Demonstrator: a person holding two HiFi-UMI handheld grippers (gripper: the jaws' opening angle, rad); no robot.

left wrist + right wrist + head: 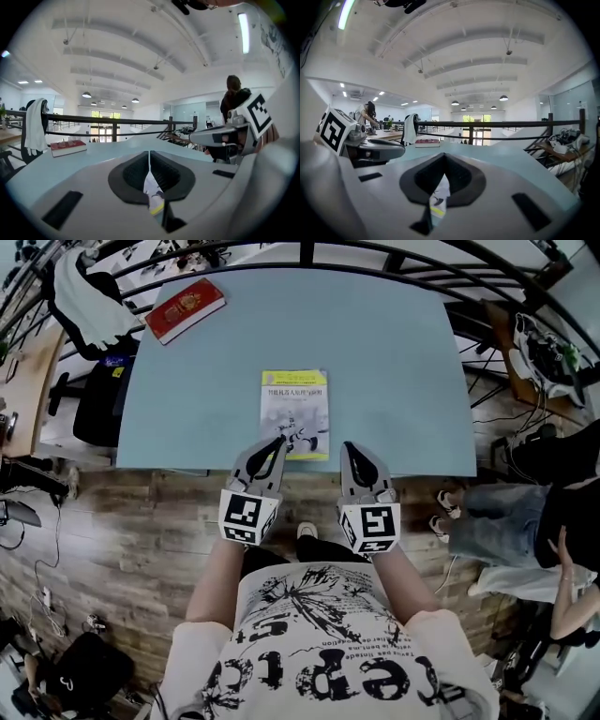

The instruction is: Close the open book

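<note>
The yellow-and-white book [294, 413] is lying closed and flat on the bench [394, 362], at the middle of its near edge. The left gripper [278, 440] is pointing over the book's near left corner, its jaws pressing together with nothing between them. The right gripper [349, 446] is pointing just beside the book's near right corner, its jaws likewise meeting on nothing. A red book [185, 309] is lying at the far left corner.
</note>
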